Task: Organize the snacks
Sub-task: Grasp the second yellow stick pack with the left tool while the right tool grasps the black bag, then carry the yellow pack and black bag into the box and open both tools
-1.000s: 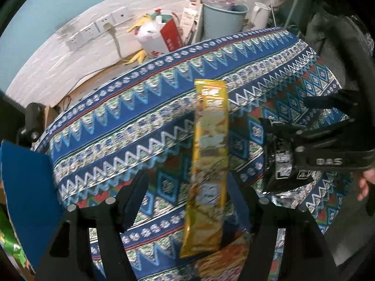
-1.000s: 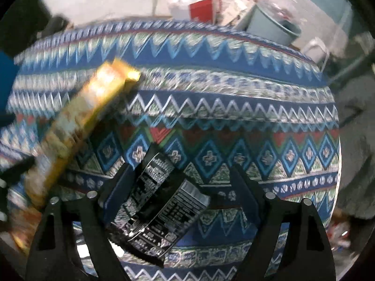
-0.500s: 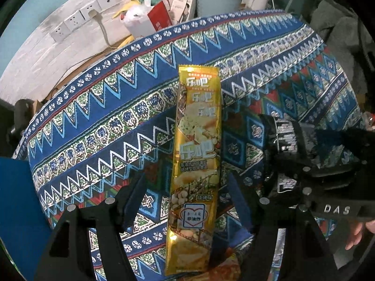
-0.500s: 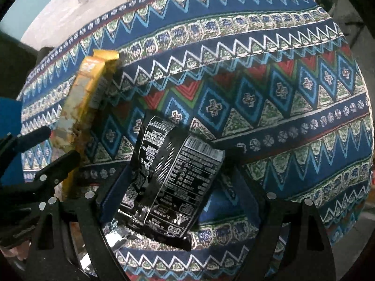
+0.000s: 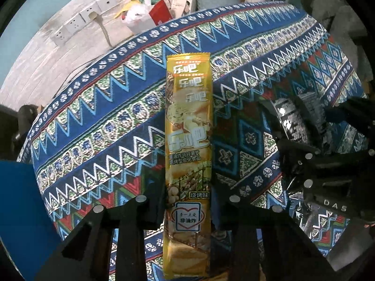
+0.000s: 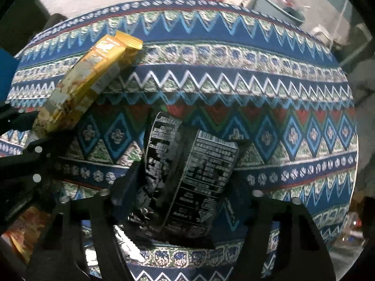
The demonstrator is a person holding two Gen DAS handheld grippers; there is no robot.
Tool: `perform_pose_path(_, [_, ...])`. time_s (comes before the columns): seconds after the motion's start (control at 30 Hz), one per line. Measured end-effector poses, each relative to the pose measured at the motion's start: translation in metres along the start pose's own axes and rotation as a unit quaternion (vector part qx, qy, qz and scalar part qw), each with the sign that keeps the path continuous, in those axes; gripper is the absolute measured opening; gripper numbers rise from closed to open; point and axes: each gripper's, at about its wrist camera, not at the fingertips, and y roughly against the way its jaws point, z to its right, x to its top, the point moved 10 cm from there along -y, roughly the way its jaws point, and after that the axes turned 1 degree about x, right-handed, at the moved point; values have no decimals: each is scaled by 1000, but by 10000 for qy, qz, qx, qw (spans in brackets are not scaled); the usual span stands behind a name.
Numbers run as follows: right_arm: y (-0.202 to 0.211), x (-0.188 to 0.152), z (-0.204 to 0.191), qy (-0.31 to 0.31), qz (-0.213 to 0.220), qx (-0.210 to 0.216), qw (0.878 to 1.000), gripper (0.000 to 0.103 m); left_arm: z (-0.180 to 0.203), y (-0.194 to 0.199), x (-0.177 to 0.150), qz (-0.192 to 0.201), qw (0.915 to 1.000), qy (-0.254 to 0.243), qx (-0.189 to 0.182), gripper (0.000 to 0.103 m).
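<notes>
Your left hand-held gripper (image 5: 187,210) is closing on the long yellow snack pack (image 5: 188,140). The pack lies lengthwise between the jaws on the patterned cloth (image 5: 105,121) of the worktop, and the pads sit against its lower third.

Your right hand-held gripper (image 6: 185,194) is also closing. The black foil bag (image 6: 187,175) stands between its jaws, and the near finger looks to be touching the bag's left flank; I cannot tell whether the far one has met it.

Handling, judged:
- Yellow pack: light, a puffed sleeve around brittle chips, glossy film. It should slip under a weak pinch and crush under a hard one. Held this low, the far end is likely to droop; a hold nearer the middle would carry it flatter.
- Black bag: light, soft and crinkly. It folds rather than resists, so take it across the body, not by the sealed edge.

Count:
- Yellow pack: one.
- Black bag: one.
- An orange wrapper (image 6: 25,229) shows at the lower left of the right view: one, contents unclear.
- Hand-held grippers: two.
</notes>
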Motion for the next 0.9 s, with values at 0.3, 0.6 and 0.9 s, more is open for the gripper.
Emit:
perform_pose_path(0.3, [35,36,21,83,319,214,9992,61,-25,35,7,427,9987,189,205,31])
perform_pose_path(0.6, [96,61,31,107,792,337,9962,61,-42,74,-2,834,9953,393,302,30])
perform_pose_path(0.9, [148,49,15,210,1146,483,9920,61,-62,110,-11,1195,9901,571,456,30])
